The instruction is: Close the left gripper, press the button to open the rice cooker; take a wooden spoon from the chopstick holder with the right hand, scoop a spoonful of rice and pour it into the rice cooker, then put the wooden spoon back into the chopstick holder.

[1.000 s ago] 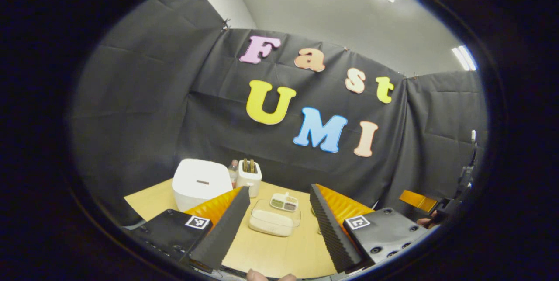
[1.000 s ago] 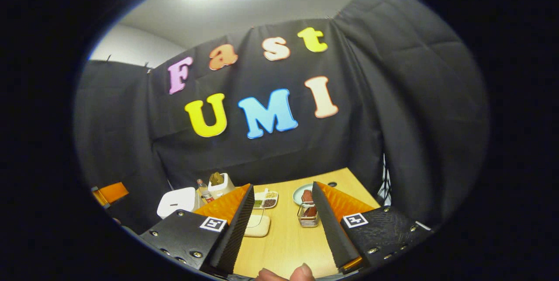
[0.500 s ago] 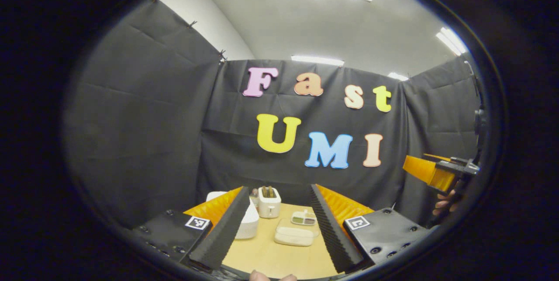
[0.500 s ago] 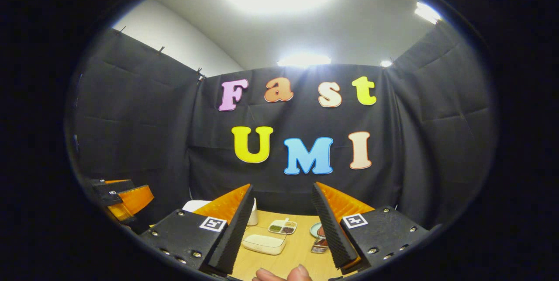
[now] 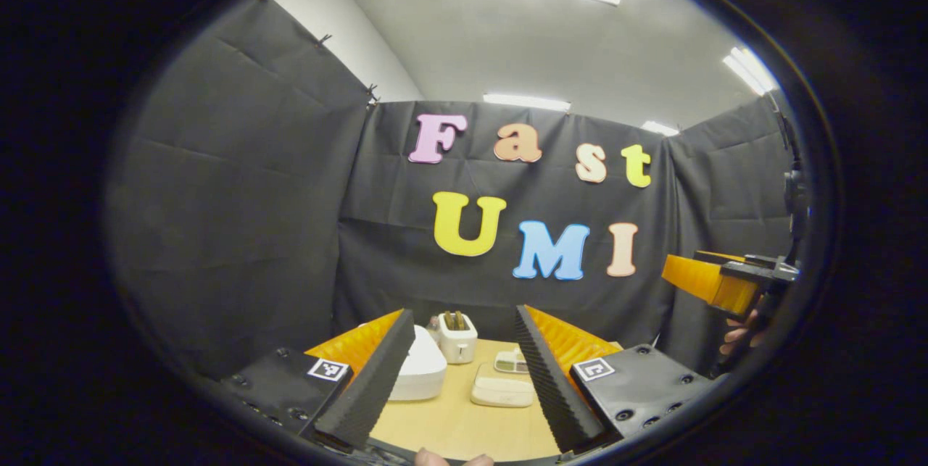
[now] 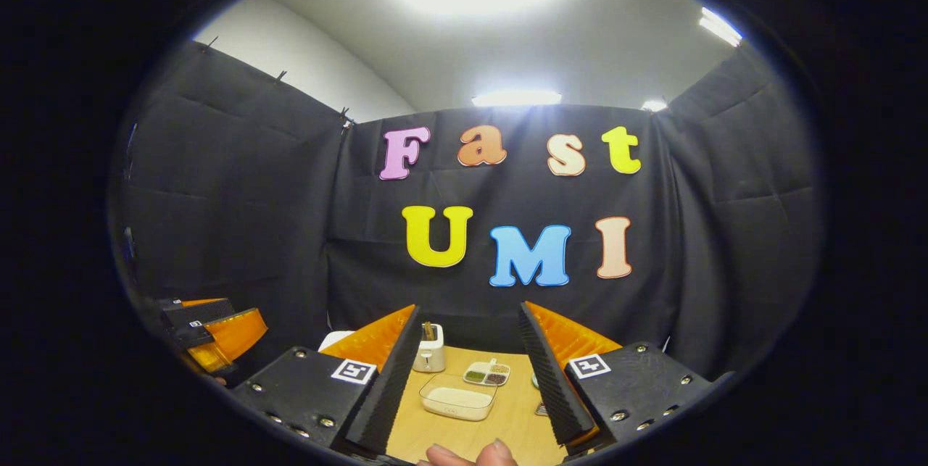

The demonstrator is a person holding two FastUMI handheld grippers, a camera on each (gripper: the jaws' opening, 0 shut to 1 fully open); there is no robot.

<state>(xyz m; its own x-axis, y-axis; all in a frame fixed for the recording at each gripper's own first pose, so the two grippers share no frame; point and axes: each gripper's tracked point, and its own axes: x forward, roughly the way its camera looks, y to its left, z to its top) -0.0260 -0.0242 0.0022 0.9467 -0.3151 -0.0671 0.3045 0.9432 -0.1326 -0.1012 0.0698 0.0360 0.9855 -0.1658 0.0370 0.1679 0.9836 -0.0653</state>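
Compared with a second ago, both views pitched up and levelled: more ceiling and wall, less table (image 5: 449, 430). Since half a second ago, barely any shift, so apparently settling into a start pose rather than reaching.

Taking the rice cooker (image 5: 420, 373) as landmark, largest first:
- Rice cooker itself: white, lid down, partly behind the left gripper's (image 5: 464, 372) near finger. Not yet pressed.
- Clear rice box (image 5: 502, 392): right of the cooker, nearer the camera; in the right gripper view (image 6: 457, 402), holding a pale layer.
- Chopstick holder (image 5: 457, 336): just right of the cooker, behind it, with wooden handles (image 5: 454, 319) poking out, presumably including the spoon.
- Divided dish (image 6: 487, 373): further right of the cooker, past the rice box.

Left gripper: fingers spread wide, holding nothing, well short of the cooker. Right gripper (image 6: 467, 372): likewise spread and empty; seen also at the far right of the left gripper view (image 5: 714, 281).

Judgement: nothing of the task done; closing the left fingers comes first, then the approach to the button.
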